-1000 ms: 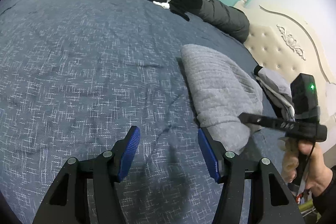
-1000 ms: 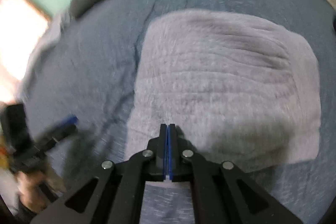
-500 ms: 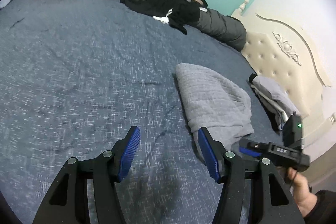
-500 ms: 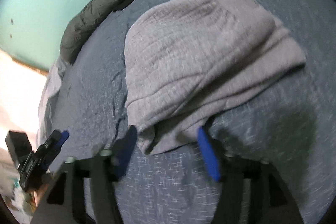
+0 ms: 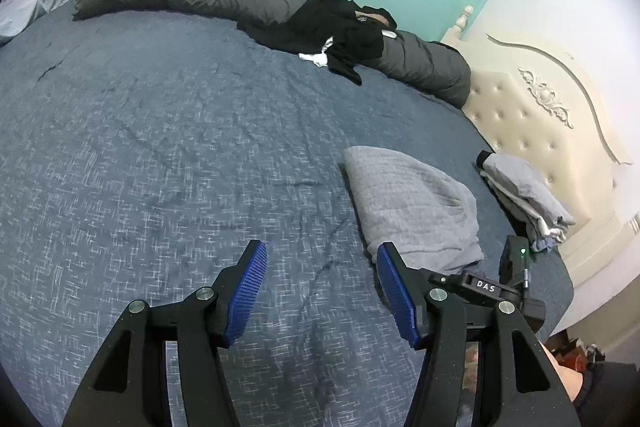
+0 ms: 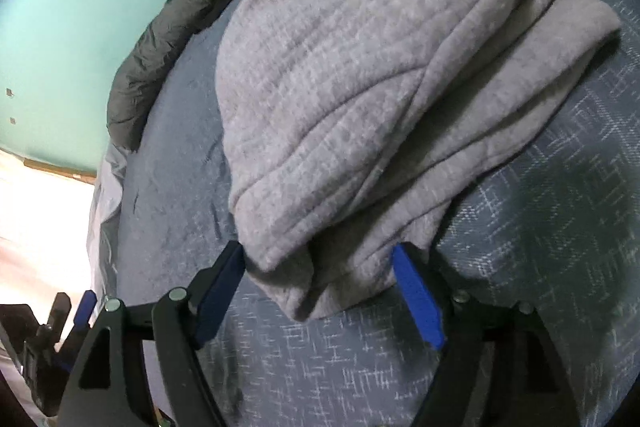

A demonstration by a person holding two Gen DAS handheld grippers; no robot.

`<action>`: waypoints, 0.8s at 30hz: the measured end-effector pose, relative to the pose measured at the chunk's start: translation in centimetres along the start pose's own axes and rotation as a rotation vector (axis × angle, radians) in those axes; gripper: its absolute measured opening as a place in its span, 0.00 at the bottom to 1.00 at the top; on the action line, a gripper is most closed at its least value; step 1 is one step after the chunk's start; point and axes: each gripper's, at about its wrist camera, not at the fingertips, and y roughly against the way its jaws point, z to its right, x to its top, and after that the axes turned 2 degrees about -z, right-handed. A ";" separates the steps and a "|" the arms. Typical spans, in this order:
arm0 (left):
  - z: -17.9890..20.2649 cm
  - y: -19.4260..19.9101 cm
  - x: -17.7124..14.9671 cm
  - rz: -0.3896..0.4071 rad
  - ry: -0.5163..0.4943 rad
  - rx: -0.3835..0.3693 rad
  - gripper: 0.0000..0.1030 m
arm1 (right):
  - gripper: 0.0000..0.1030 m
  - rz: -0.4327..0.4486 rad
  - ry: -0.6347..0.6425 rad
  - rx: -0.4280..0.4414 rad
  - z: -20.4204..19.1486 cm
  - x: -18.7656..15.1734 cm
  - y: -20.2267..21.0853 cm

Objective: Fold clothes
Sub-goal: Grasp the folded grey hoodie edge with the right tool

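The grey knit garment (image 6: 360,87) lies folded into a thick bundle on the blue bedspread (image 6: 540,287), filling the upper middle of the right wrist view and sitting right of centre in the left wrist view. Its near corner hangs low in the frame, between the fingers of the right gripper (image 6: 320,291), whose jaws have just been opening and now stand wide, the pads on either side of the cloth but not pressing on it. The left gripper (image 5: 320,291) hovers over bare bedspread, moderately open and empty.

This fold looks finished. I'd guess the bundle next wants carrying to the folded pile (image 5: 524,195) by the cream headboard (image 5: 532,115), at right.
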 end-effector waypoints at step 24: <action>2.1 -1.0 1.2 -0.037 -0.044 -0.008 0.60 | 0.15 -0.038 0.164 0.010 -1.1 1.8 6.8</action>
